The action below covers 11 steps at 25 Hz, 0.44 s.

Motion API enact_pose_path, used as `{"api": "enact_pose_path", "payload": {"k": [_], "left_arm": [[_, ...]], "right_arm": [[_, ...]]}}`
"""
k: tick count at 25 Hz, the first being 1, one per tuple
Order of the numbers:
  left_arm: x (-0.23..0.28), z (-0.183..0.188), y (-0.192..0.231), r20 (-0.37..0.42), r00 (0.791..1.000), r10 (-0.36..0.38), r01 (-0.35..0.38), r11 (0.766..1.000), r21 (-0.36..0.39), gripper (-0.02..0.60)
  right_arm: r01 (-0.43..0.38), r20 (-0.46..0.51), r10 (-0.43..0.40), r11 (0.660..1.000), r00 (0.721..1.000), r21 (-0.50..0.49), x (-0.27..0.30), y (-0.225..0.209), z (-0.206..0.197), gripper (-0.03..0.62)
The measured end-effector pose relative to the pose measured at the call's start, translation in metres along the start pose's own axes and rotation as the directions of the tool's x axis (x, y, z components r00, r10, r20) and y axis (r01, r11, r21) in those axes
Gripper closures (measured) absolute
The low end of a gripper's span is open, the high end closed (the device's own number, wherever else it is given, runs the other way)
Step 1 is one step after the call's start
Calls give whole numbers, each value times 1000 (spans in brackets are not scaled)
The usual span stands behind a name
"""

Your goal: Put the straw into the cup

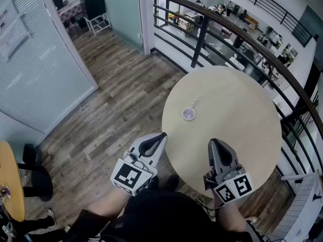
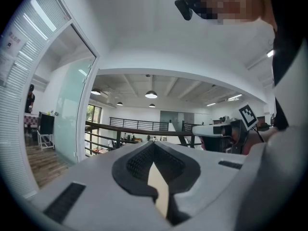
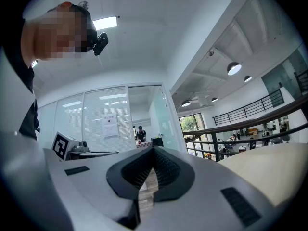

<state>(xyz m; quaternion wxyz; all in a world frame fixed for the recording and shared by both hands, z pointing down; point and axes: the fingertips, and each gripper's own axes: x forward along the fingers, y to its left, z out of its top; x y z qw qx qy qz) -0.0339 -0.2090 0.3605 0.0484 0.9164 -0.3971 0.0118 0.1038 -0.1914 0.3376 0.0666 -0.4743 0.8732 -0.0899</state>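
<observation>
- Cup (image 1: pixel 189 114): small, pale, round mouth facing up, upright on the round light table (image 1: pixel 237 135), left of its middle.
- Straw (image 1: pixel 195 100): thin, whitish, faint. Lower end meets the cup's mouth; the rest slants up towards the table's far side. Appears to be inside the cup.

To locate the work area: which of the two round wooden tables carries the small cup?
The large pale round table beside the black railing; the small whitish cup stands on it. The yellower table at the picture's left edge shows no cup.
</observation>
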Motion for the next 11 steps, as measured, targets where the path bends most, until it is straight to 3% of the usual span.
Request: {"api": "enact_pose_path", "payload": {"k": [11], "left_arm": [[-3, -4, -6, -10, 1000, 4, -4, 1000, 1, 577]], "right_arm": [[-13, -10, 13, 1000, 1000, -13, -5, 4, -1, 576]]}}
